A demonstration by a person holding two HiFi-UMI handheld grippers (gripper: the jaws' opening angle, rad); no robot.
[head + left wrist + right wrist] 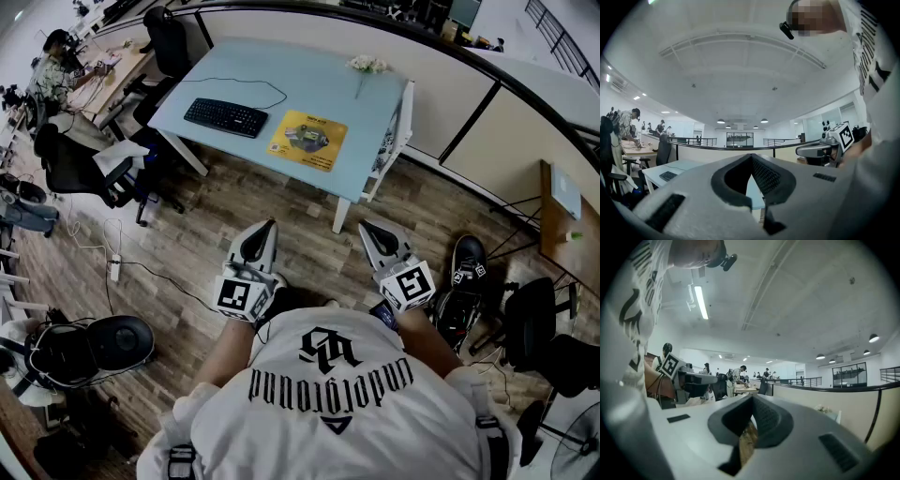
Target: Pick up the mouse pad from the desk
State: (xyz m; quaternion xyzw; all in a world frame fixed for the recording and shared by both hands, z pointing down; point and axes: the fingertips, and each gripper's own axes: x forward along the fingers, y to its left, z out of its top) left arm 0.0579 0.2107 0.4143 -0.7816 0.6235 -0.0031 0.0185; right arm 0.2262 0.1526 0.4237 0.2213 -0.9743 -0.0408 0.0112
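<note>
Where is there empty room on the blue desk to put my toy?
Bare room lies on the desk between the mouse pad, the flowers and the right edge, and along the far side behind the keyboard. The front edge is crowded.

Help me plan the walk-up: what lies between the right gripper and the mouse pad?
In the head view, only wooden floor, a white desk leg and the desk's front edge lie between the right gripper and the mouse pad.
</note>
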